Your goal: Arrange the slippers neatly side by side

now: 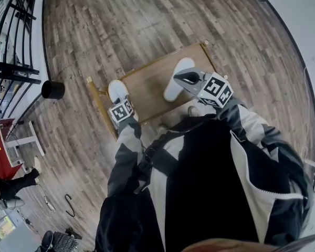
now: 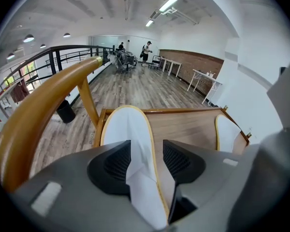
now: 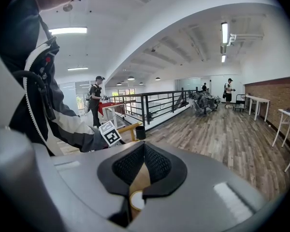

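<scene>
Grey left hand-held gripper (image 2: 147, 162) astride slipper (image 2: 128, 129)

A big open workspace, like a lab or office loft: wood-plank floor (image 1: 147, 25), black railing (image 3: 154, 103) along an open edge, brick wall (image 2: 198, 64), white tables (image 3: 257, 99), strip lights (image 2: 168, 4) overhead.

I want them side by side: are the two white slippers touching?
Apart. The head view shows bare wooden tray between the left white slipper and the right white slipper.
</scene>
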